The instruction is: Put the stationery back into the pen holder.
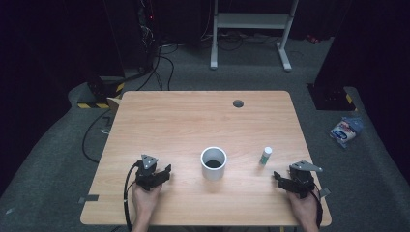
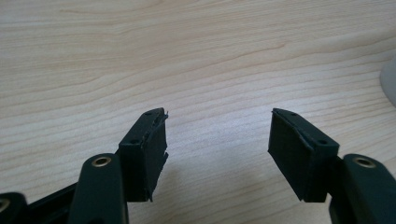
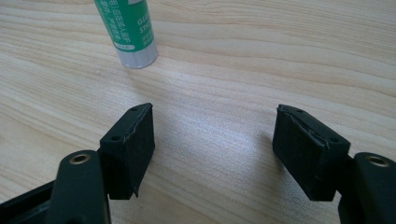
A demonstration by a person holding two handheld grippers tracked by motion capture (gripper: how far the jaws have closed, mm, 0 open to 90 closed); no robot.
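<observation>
A white cup stands upright near the middle front of the wooden table, its inside dark. To its right stands a small green and white glue stick, seen close up in the right gripper view. My left gripper rests on the table left of the cup, open, with bare wood between its jaws. My right gripper rests near the front right, open and empty, with the glue stick just ahead of it to the left. A pale edge of the cup shows at the right of the left gripper view.
A round cable hole sits near the table's far edge. On the floor lie black cables at the left, a white desk frame behind, and a plastic packet at the right.
</observation>
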